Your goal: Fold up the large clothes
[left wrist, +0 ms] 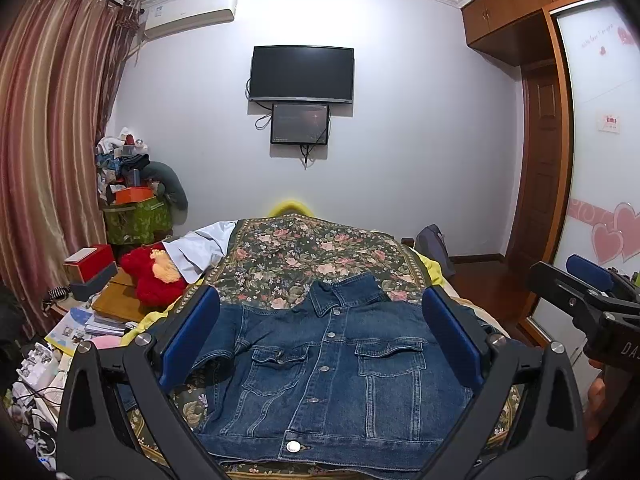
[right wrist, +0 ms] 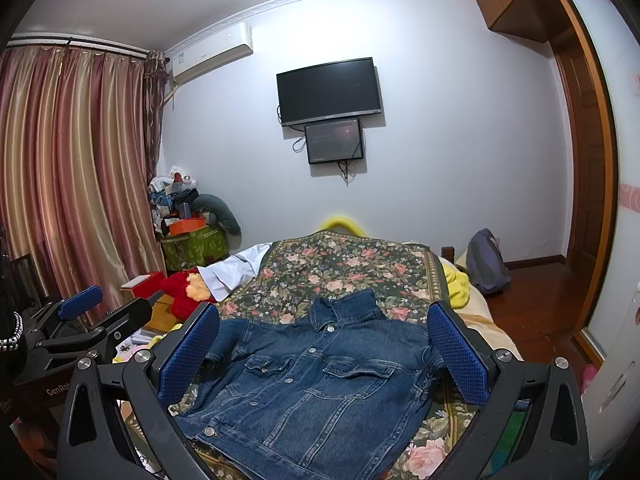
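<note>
here both tongs, left tongs (left wrist: 320, 328) and right tongs (right wrist: 322, 344), gape apart above denim jacket (left wrist: 320, 372), hem cropped.

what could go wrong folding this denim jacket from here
1. Both grippers, left and right, are open above the blue denim jacket, neither gripping it. Closing on the thick buttoned front may catch only one layer, or the floral bedspread beneath.
2. The sleeves look tucked or bunched at the sides, so a fold may trap wrinkles.
3. The jacket lies near the bed's left edge, beside the red plush toy and clutter; a swung sleeve might snag.
</note>
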